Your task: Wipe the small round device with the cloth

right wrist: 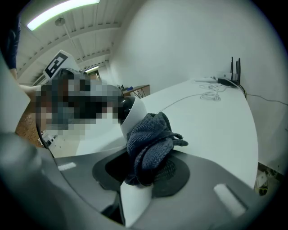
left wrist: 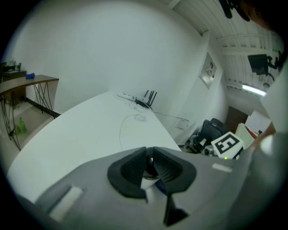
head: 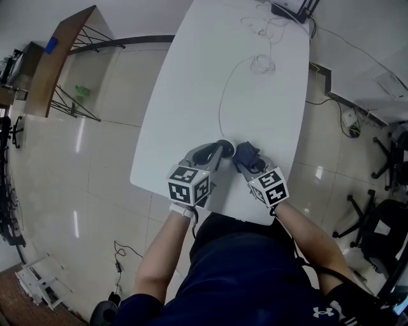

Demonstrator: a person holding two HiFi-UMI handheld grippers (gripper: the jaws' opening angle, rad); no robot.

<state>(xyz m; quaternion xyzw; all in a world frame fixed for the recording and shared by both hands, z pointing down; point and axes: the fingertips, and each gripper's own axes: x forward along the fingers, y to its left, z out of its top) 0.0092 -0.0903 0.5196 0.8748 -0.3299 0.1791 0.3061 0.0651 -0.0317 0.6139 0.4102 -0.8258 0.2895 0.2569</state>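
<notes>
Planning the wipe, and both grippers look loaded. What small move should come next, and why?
Probably ease the right gripper toward the left gripper until its cloth presses the small round device clamped there. They look close, but are not clearly touching.

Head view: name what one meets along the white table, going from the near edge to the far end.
small round device and cloth, side by side near the near edge → thin white cable → coiled cable → black box with antennas
</notes>
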